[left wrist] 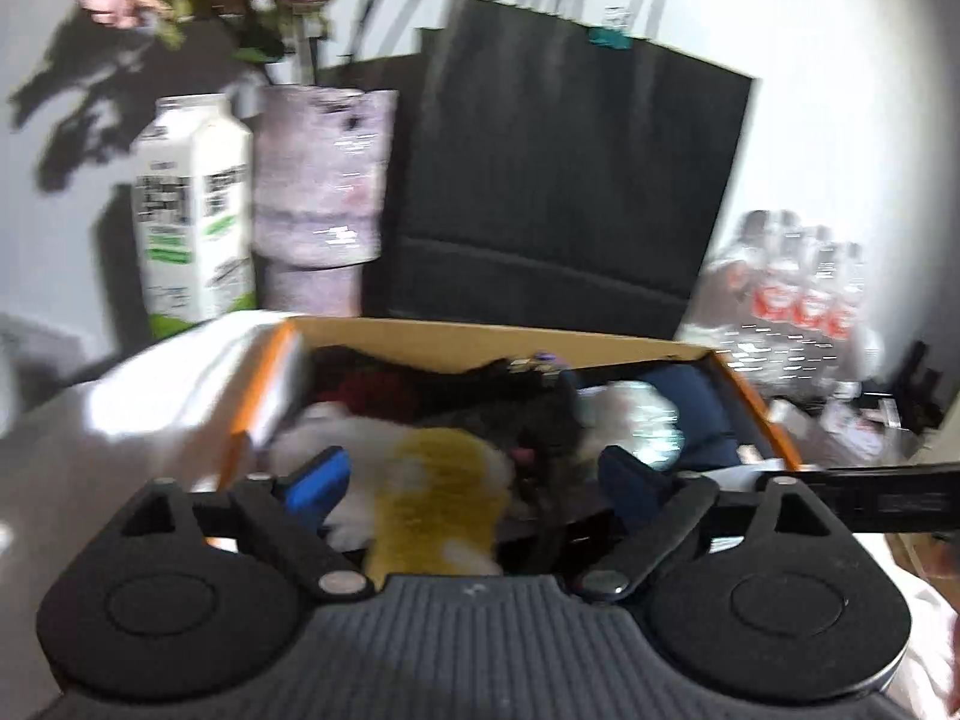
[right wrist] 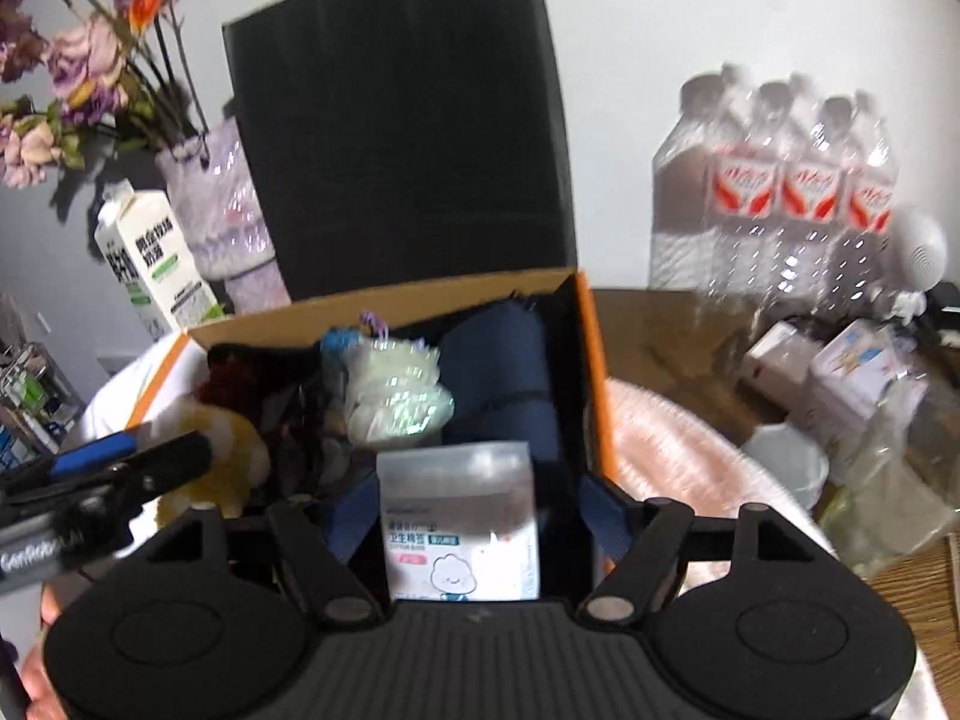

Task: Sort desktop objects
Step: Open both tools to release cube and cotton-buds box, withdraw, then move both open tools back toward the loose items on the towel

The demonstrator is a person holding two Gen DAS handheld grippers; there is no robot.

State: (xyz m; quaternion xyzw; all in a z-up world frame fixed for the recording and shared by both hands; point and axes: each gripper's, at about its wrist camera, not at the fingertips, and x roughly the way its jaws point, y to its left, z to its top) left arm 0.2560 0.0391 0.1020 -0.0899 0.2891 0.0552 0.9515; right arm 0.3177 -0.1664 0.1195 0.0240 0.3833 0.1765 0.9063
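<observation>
In your left wrist view, your left gripper [left wrist: 474,474] hangs over the near end of the orange-edged cardboard box [left wrist: 498,342], its fingers [left wrist: 318,477] spread wide. The white and yellow plush toy [left wrist: 438,480] lies between them, but the fingers stand clear of its sides, so it reads as released into the box. The picture is smeared, so whether the plush still brushes a pad is hard to say. Behind the box stand a milk carton [left wrist: 192,210], a lilac vase [left wrist: 324,192] and a black paper bag [left wrist: 564,180], all close to the far wall of the box; little room to push forward there.

In your right wrist view, your right gripper [right wrist: 462,516] sits over the same box [right wrist: 384,300], at its right end. A white packet of cotton swabs [right wrist: 462,516] lies between the blue fingers [right wrist: 354,510] with a narrow gap on each side, so I judge it let go, not clamped. The box already holds a dark blue roll [right wrist: 498,372], a pale mesh sponge [right wrist: 396,390] and dark red stuff on the left. It looks well filled.

What is left, as far as you can see: small boxes [right wrist: 840,372] and clear plastic items still lie on the table [right wrist: 660,324] to the right, before the pack of water bottles [right wrist: 774,192]. Your left gripper [right wrist: 120,468] is close on the left, so I'd lift straight up before swinging right over the orange box edge.
</observation>
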